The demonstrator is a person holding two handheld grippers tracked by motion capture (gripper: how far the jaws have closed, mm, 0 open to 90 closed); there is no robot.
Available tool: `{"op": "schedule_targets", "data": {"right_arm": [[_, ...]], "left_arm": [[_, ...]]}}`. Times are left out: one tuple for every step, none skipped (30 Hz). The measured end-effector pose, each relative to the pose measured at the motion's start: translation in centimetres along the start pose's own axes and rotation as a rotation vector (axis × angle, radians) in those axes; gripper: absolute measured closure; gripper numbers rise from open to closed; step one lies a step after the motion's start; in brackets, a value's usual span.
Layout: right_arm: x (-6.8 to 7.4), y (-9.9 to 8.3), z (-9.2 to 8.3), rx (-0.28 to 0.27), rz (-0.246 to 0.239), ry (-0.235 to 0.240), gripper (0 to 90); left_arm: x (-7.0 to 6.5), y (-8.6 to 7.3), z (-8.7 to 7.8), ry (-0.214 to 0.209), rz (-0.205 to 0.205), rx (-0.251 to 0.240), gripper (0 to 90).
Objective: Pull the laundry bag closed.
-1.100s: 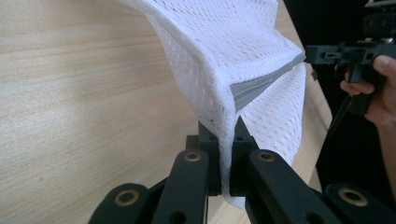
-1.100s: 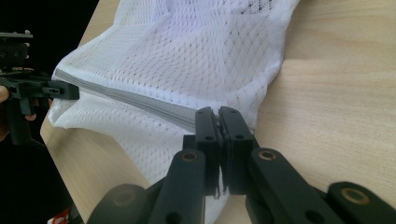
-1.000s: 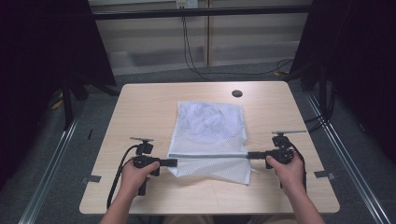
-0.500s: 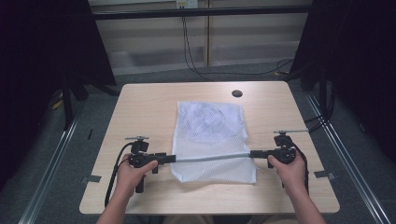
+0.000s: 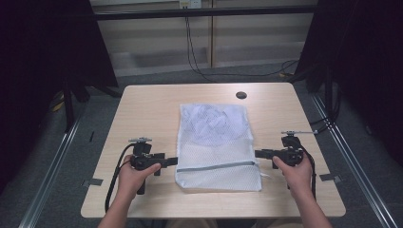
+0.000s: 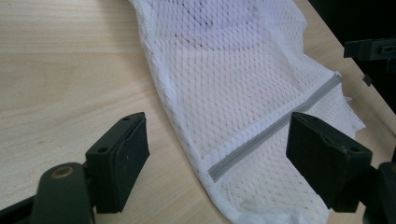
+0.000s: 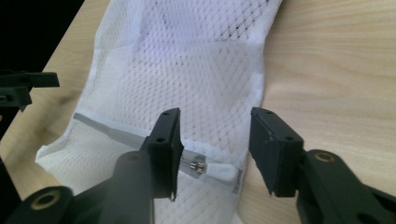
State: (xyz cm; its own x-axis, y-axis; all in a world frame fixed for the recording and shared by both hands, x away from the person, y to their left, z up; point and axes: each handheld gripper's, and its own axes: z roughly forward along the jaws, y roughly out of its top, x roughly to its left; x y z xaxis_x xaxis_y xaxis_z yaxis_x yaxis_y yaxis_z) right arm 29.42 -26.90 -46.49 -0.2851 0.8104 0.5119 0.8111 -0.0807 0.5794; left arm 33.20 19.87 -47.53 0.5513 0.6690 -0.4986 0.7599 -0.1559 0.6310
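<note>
A white mesh laundry bag [image 5: 216,145] lies flat mid-table [image 5: 147,104], grey zipper [image 5: 216,166] across its near part. Left gripper [image 5: 170,160] and right gripper [image 5: 259,153] flank the zipper ends, jaws just opened, gripping nothing. A dark hole [image 5: 241,95] sits far right

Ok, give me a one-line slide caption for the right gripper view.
Right gripper, jaws just opening, poised over the white zipper pull of a mesh laundry bag on a wooden table.
</note>
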Motion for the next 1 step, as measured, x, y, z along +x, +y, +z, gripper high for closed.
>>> {"op": "schedule_targets", "data": {"right_arm": [[-0.03, 0.02, 0.00, -0.002, -0.001, -0.006, 50.6]], "left_arm": [[0.04, -0.01, 0.01, 0.004, 0.000, 0.002, 20.8]]}}
